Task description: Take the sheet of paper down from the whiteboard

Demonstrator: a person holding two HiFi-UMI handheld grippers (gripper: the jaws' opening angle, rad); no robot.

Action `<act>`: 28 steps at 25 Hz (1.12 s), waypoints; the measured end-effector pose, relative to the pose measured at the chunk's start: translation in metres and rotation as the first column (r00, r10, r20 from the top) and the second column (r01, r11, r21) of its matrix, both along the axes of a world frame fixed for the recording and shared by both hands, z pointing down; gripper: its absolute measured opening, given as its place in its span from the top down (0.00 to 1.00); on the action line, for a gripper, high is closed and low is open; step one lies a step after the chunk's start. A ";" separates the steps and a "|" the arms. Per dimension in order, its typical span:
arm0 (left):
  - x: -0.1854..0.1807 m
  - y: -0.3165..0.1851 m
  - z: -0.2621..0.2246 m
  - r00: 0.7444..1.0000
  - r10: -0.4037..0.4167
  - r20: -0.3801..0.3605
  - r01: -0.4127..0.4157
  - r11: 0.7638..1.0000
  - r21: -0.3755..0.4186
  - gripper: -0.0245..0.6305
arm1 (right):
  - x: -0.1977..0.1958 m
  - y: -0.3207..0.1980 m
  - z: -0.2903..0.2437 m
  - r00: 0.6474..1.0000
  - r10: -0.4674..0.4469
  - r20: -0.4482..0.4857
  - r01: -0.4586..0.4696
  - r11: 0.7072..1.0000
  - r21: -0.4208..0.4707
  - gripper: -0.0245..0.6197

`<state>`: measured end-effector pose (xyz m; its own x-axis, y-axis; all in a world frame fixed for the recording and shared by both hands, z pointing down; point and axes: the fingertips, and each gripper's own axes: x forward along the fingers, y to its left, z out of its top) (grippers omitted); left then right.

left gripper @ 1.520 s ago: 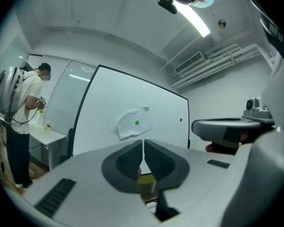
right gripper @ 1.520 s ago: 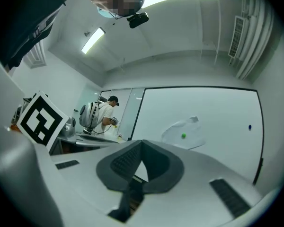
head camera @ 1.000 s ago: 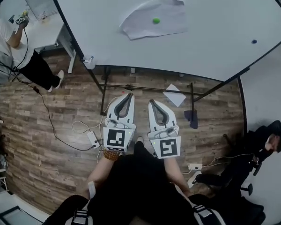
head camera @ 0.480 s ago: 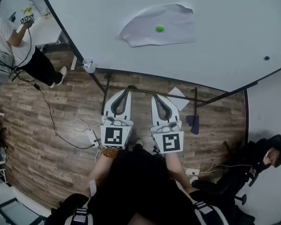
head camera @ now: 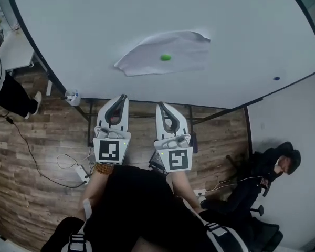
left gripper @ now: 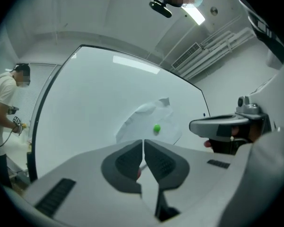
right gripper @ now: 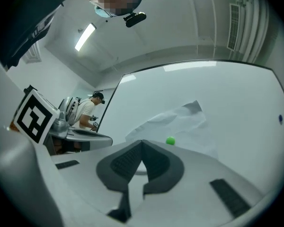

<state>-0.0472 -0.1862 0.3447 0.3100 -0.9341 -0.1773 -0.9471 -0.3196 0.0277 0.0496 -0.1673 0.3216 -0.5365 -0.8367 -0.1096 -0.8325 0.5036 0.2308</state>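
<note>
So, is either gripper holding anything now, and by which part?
Nothing is held. The left gripper and right gripper have jaws together, empty, short of the paper.

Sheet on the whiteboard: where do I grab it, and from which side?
Likely the upper right corner of the sheet of paper: it looks curled off the whiteboard, so the right claw can pinch its edge. Come in from the right, clear of the green magnet pinning the middle.

Left gripper (head camera: 123,96) and right gripper (head camera: 160,105) have neared the whiteboard (head camera: 241,41).
</note>
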 end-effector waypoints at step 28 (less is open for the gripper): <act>-0.036 -0.086 -0.007 0.994 0.113 -0.004 -0.112 0.991 0.074 0.80 | 0.004 -0.089 -0.021 0.967 0.204 -0.150 -0.179 0.970 0.165 0.96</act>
<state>-0.0830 -0.2722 0.3378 0.4106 -0.8778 -0.2467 -0.9049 -0.4255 0.0077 0.0541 -0.2564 0.3011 -0.3887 -0.9065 -0.1649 -0.8543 0.2875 0.4330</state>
